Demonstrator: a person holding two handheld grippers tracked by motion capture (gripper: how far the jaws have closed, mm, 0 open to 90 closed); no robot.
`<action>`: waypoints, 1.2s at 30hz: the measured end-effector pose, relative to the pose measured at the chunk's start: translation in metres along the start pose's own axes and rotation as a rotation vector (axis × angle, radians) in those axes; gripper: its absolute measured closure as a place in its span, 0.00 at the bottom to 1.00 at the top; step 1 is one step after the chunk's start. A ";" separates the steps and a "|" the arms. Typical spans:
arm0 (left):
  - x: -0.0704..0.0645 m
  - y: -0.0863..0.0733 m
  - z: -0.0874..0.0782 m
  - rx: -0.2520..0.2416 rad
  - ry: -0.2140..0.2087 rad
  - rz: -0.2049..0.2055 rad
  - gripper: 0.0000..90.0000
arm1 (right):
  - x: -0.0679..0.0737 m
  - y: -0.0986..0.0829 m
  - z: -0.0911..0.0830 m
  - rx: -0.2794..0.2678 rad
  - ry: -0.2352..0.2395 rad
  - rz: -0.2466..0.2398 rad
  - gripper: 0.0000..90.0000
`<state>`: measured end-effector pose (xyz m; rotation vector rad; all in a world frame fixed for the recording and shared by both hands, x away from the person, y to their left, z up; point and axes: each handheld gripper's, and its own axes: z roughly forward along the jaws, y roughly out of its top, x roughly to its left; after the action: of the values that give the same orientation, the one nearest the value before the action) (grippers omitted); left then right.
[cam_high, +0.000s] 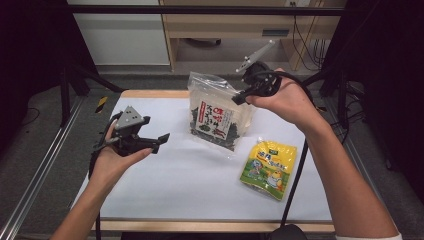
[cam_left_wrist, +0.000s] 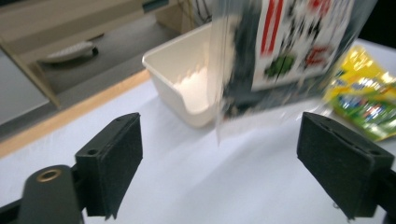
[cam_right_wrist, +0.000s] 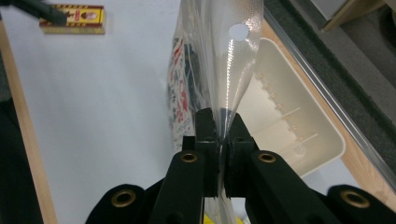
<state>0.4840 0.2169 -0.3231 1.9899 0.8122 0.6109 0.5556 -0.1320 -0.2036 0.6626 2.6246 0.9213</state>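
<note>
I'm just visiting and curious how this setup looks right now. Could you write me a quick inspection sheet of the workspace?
Surface: white table with a wooden edge.
Job's things: clear seaweed bag held up by its top edge above the table; white bin behind it.
Clutter: yellow snack packet lying flat; small yellow-and-black striped block near the far corner.
Grippers: right gripper shut on the bag's edge; left gripper open, holding nothing.
Cables: a black cable trails from the right gripper across the table's edge.
Surroundings: wooden furniture, grey floor, metal frame rails.
</note>
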 end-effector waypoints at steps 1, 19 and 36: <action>-0.001 -0.006 0.003 0.018 0.008 0.005 0.15 | 0.000 0.000 0.000 0.000 0.000 0.000 0.97; -0.003 -0.119 0.033 0.148 0.034 -0.044 0.09 | -0.037 0.027 -0.002 -0.048 -0.082 0.175 0.97; -0.002 -0.125 0.037 0.166 0.047 -0.072 0.09 | -0.064 0.040 0.015 -0.141 -0.151 0.300 0.97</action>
<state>0.4689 0.2457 -0.4498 2.0924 0.9862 0.5657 0.6290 -0.1291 -0.1825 1.0637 2.3424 1.0796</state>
